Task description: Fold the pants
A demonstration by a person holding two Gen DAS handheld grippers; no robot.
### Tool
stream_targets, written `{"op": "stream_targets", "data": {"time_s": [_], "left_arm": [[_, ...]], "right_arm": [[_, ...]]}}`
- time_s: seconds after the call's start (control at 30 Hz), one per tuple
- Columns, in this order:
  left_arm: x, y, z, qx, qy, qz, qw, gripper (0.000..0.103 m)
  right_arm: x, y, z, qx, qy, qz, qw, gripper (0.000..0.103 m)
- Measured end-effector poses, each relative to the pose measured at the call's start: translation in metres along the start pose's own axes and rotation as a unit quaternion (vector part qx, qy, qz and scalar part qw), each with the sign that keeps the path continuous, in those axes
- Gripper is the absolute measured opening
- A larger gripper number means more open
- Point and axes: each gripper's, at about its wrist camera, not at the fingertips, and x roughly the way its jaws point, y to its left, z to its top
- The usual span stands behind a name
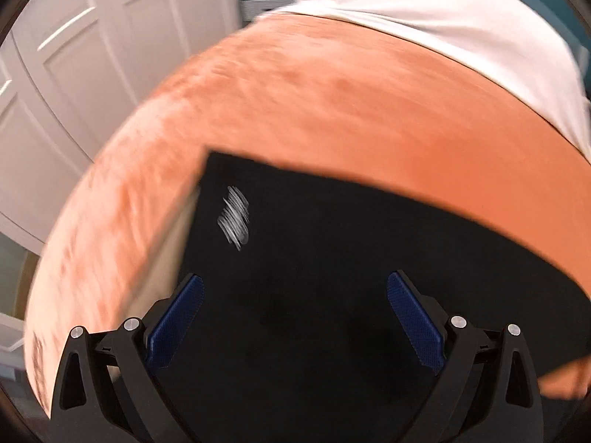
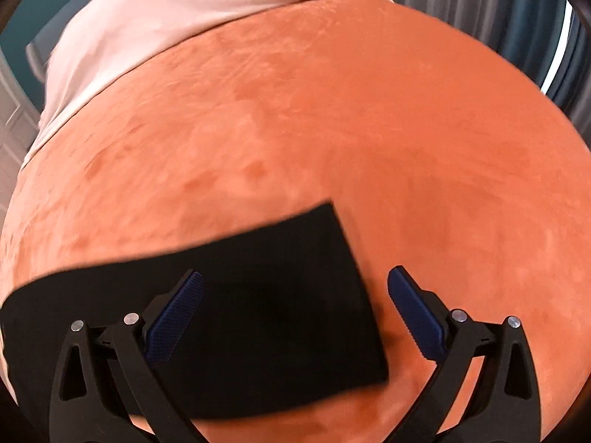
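Lying flat on an orange plush blanket (image 2: pixel 369 118), the black fabric pants (image 2: pixel 280 317) form a neat dark rectangle with crisp edges; a small patch of white print (image 1: pixel 233 217) shows near their left corner in the left wrist view. Above the left end, the left gripper (image 1: pixel 295 323) has its jaws spread wide, the blue ribbed pads (image 1: pixel 177 323) holding nothing. Over the right end, the right gripper (image 2: pixel 295 317) is likewise wide apart and empty, one pad above the cloth, the other above the blanket. Beyond lie a white sheet (image 2: pixel 155 11), white panelled doors (image 1: pixel 92 55) and grey curtains (image 2: pixel 480 3).
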Motion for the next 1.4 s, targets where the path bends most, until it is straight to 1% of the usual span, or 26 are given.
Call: {"op": "stream_targets", "data": {"time_s": [0.07, 0.1, 0.13, 0.17, 0.2, 0.23, 0.27, 0.3, 0.33, 0.37, 0.4, 0.47, 0.5, 0.57, 0.7, 0.73, 0.8, 0.87, 0.97, 1.0, 1.07, 1.13, 1.2, 1.23, 1.3, 1.4], "left_arm": [[0.026, 0.020, 0.035, -0.014, -0.016, 0.051, 0.9985, 0.097], [0.036, 0.026, 0.047, -0.015, -0.019, 0.053, 0.9983, 0.097], [0.053, 0.033, 0.061, -0.011, -0.010, 0.053, 0.9985, 0.097], [0.065, 0.037, 0.070, -0.011, 0.003, 0.048, 0.9988, 0.097], [0.085, 0.042, 0.079, -0.007, 0.029, 0.044, 0.9986, 0.097], [0.098, 0.045, 0.083, -0.006, 0.047, 0.049, 0.9977, 0.093], [0.112, 0.047, 0.087, -0.006, 0.063, 0.042, 0.9971, 0.072], [0.118, 0.048, 0.088, -0.004, 0.073, 0.037, 0.9966, 0.056], [0.123, 0.048, 0.089, -0.008, 0.085, 0.030, 0.9959, 0.048], [0.119, 0.048, 0.090, -0.011, 0.078, 0.027, 0.9965, 0.033], [0.117, 0.048, 0.092, -0.009, 0.076, 0.018, 0.9969, 0.029], [0.099, 0.048, 0.091, -0.003, 0.061, -0.003, 0.9981, 0.025], [0.077, 0.051, 0.088, 0.001, 0.040, -0.021, 0.9990, 0.025], [0.046, 0.057, 0.084, 0.005, 0.015, -0.045, 0.9989, 0.024], [-0.049, 0.081, 0.055, 0.011, -0.031, -0.109, 0.9935, 0.023], [-0.060, 0.088, 0.051, 0.013, -0.037, -0.120, 0.9921, 0.023], [-0.104, 0.105, 0.020, 0.018, -0.042, -0.144, 0.9885, 0.023], [-0.130, 0.123, -0.013, 0.019, -0.038, -0.153, 0.9872, 0.023], [-0.144, 0.145, -0.062, 0.024, -0.014, -0.141, 0.9896, 0.023], [-0.140, 0.154, -0.084, 0.027, 0.001, -0.125, 0.9918, 0.023], [-0.123, 0.164, -0.116, 0.033, 0.031, -0.095, 0.9945, 0.023], [-0.101, 0.163, -0.146, 0.052, 0.052, -0.054, 0.9958, 0.023], [-0.077, 0.153, -0.166, 0.069, 0.072, -0.019, 0.9948, 0.023], [-0.072, 0.149, -0.172, 0.067, 0.078, -0.015, 0.9945, 0.023], [-0.078, 0.146, -0.175, 0.051, 0.068, -0.010, 0.9963, 0.025], [-0.106, 0.153, -0.171, 0.010, 0.053, -0.021, 0.9984, 0.034]], "right_arm": [[0.017, -0.003, 0.005, 0.013, 0.018, 0.011, 1.000, 0.098], [0.023, -0.003, 0.005, 0.016, 0.018, 0.006, 1.000, 0.098], [0.025, -0.001, 0.007, 0.012, 0.011, 0.001, 1.000, 0.098], [0.026, 0.002, 0.007, 0.004, 0.005, -0.003, 1.000, 0.098], [0.027, 0.005, 0.009, -0.010, 0.000, -0.007, 1.000, 0.098], [0.028, 0.008, 0.009, -0.018, -0.002, -0.009, 1.000, 0.093], [0.027, 0.011, 0.008, -0.029, -0.004, -0.009, 1.000, 0.072], [0.026, 0.014, 0.009, -0.033, -0.006, -0.004, 0.999, 0.065], [0.025, 0.017, 0.010, -0.035, -0.006, -0.002, 0.999, 0.047], [0.022, 0.019, 0.010, -0.037, -0.005, 0.005, 0.999, 0.022], [0.018, 0.021, 0.010, -0.039, -0.001, 0.018, 0.999, 0.016], [0.008, 0.032, 0.010, -0.058, -0.007, 0.009, 0.998, 0.013], [-0.004, 0.036, 0.008, -0.072, -0.018, 0.007, 0.997, 0.013], [-0.031, 0.036, 0.004, -0.075, -0.043, 0.015, 0.996, 0.012], [-0.120, 0.028, -0.013, -0.088, -0.110, 0.066, 0.988, 0.012], [-0.139, 0.027, -0.020, -0.098, -0.119, 0.075, 0.985, 0.012], [-0.178, 0.023, -0.040, -0.124, -0.134, 0.082, 0.980, 0.012], [-0.210, 0.014, -0.066, -0.147, -0.144, 0.084, 0.975, 0.013], [-0.235, -0.007, -0.108, -0.163, -0.141, 0.081, 0.973, 0.013], [-0.235, -0.017, -0.119, -0.161, -0.133, 0.079, 0.975, 0.013], [-0.225, -0.027, -0.139, -0.167, -0.111, 0.065, 0.978, 0.014], [-0.203, -0.039, -0.164, -0.170, -0.077, 0.046, 0.981, 0.015], [-0.182, -0.046, -0.180, -0.163, -0.052, 0.025, 0.985, 0.018], [-0.176, -0.051, -0.186, -0.157, -0.044, 0.018, 0.987, 0.020], [-0.171, -0.061, -0.197, -0.138, -0.035, 0.002, 0.990, 0.027], [-0.191, -0.073, -0.206, -0.106, -0.058, 0.011, 0.993, 0.052]]}}
